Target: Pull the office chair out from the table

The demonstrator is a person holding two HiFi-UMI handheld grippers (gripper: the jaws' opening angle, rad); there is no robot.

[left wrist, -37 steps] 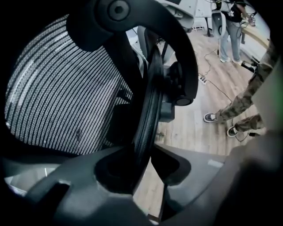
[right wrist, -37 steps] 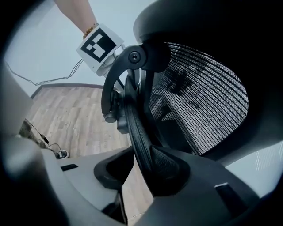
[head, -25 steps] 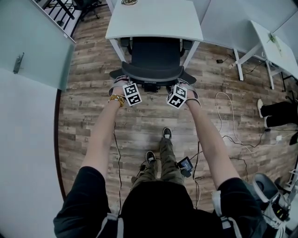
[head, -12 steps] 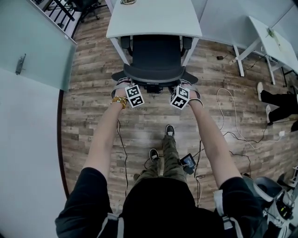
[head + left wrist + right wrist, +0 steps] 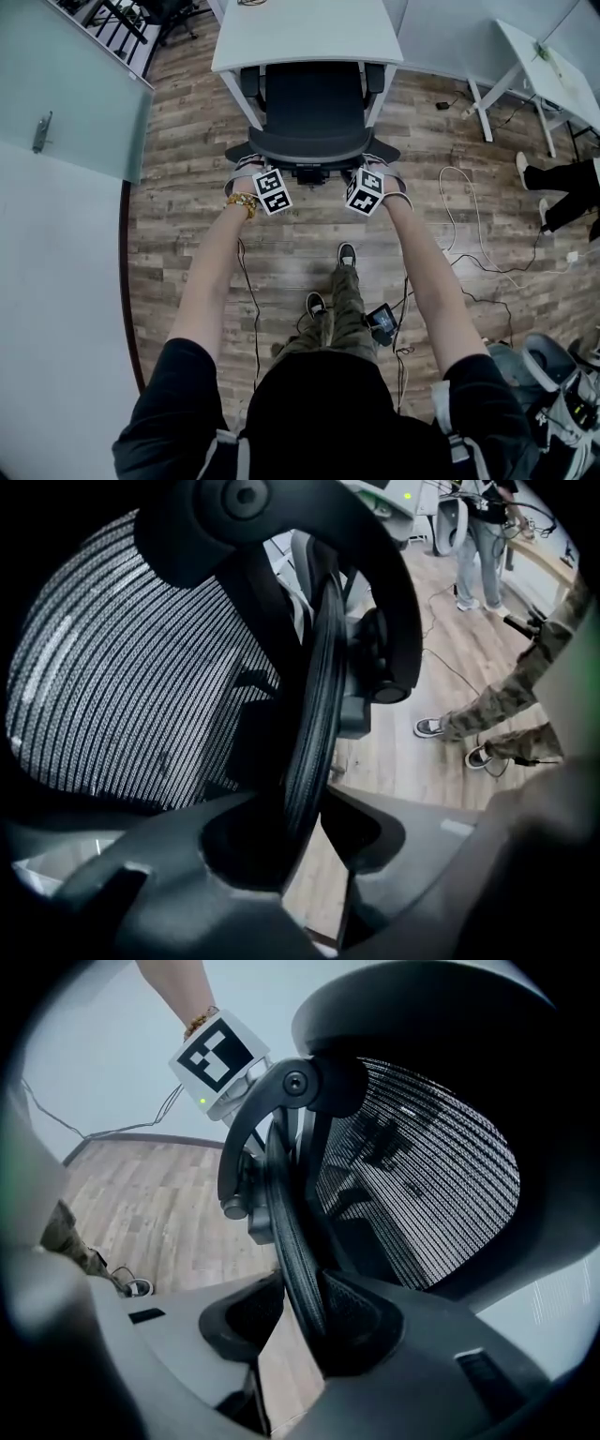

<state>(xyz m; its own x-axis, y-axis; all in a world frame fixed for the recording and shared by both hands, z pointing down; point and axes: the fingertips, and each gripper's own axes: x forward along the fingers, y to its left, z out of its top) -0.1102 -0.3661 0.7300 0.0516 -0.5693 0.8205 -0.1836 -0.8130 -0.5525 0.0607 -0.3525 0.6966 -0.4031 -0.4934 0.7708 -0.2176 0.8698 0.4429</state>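
- Subject: the office chair stands at the near edge of the white desk, facing in toward it, with its back turned away from the desk.
- Position: in the head view the front of the seat and both armrests lie at or just under the desk's near edge. The backrest is clear of the desk, over open wooden floor.
- Left hand-held gripper: its jaws stand wide and are closed on the backrest rim. The rim runs upright between the two pads, at the end of the backrest that is on the left as seen from the near side of the desk.
- Right hand-held gripper: its jaws also stand wide and are clamped on the same rim at the opposite end of the backrest. The rim is seated against one pad and the other pad bears on its far face.
- Done, in the inspector's judgement: both holds are taken and the chair is part-way out from the desk.
- Outstanding, in the inspector's judgement: the seat front and armrests are not yet clear of the desk's edge, so a further draw straight away from the desk is needed, followed by release.
- Clearance: the floor on the near side of the desk looks open as far as the person's own feet. Loose cables lie well off to one side of the desk.
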